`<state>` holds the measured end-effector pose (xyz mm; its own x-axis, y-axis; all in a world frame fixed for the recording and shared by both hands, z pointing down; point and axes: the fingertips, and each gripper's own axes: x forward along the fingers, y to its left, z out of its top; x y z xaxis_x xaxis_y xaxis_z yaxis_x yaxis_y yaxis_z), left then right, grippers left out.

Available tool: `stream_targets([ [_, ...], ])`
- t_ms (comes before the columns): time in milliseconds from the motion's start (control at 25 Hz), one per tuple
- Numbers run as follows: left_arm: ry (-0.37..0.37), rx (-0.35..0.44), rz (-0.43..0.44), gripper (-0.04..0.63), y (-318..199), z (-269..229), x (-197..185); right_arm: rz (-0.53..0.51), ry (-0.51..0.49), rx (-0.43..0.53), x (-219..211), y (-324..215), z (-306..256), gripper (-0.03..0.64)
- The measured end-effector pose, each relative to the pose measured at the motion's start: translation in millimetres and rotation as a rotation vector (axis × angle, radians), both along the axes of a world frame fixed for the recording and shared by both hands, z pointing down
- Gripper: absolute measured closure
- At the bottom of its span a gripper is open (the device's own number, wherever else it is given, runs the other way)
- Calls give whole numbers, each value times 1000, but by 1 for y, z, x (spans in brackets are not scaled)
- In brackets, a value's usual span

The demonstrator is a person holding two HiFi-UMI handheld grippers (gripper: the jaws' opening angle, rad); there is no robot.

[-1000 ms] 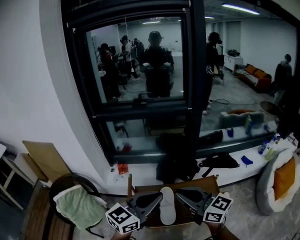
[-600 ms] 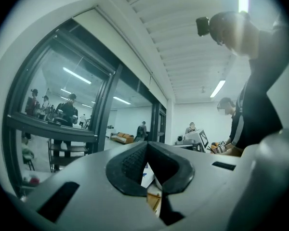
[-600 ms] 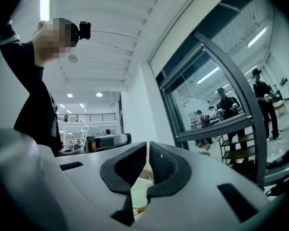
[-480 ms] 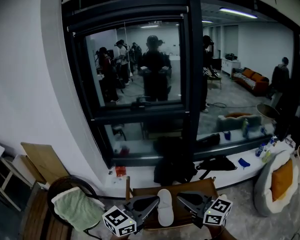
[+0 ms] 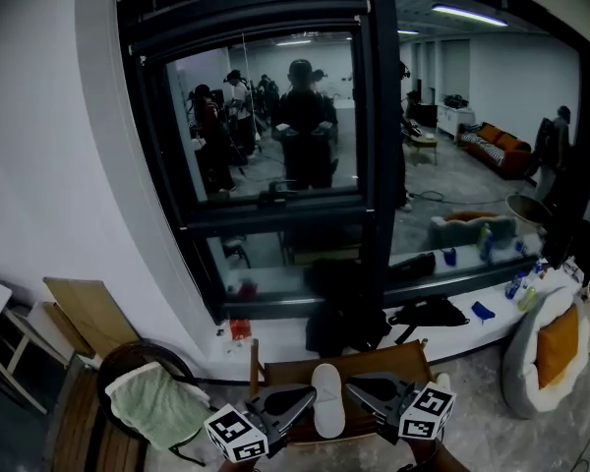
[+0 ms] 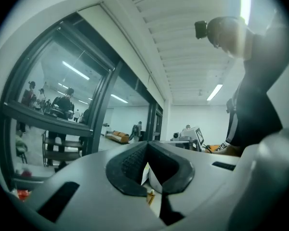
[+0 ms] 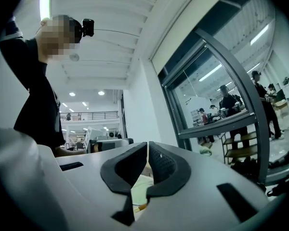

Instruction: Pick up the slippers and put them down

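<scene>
- Slipper [image 5: 327,401]: in the head view we see one white slipper lying flat on a brown top [image 5: 280,374]. Its long axis runs away from us toward the window [image 5: 265,116]. We find no second slipper.
- In the same view the left gripper [image 5: 305,397] sits at the slipper's left side and the right gripper [image 5: 357,387] at its right. Both point inward across its short axis, just beside it and about equally near. We cannot tell whether either tip touches it.
- The brown top leaves little room: its far edge is near the slipper's far end. A green-draped chair [image 5: 152,406] stands close on the left, and a cushion [image 5: 556,347] lies well apart on the right.
- In the left gripper view the jaw tips meet with nothing pinched. A pale surface, probably the slipper, shows through the hollow under them.
- The right gripper view shows the same: tips together and empty, with something pale below.
- We judge this fits a slipper already set down or one waiting to be lifted.
</scene>
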<state>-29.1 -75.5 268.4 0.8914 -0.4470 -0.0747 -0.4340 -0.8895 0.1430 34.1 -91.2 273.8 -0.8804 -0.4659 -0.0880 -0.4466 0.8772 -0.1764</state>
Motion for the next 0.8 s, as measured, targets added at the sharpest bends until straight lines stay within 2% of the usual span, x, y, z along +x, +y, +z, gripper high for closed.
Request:
stream_targets([
  [120, -26, 4, -7, 592, -1, 1, -1, -10, 24, 20, -4, 2, 1, 586],
  [320, -42, -9, -2, 592, -3, 7, 3, 39, 60, 11, 4, -7, 10, 586],
  [480, -86, -13, 4, 592, -3, 15, 9, 31, 72, 14, 5, -6, 13, 586],
  [800, -126, -30, 17, 592, -9, 23, 20, 26, 87, 5, 10, -15, 17, 586],
])
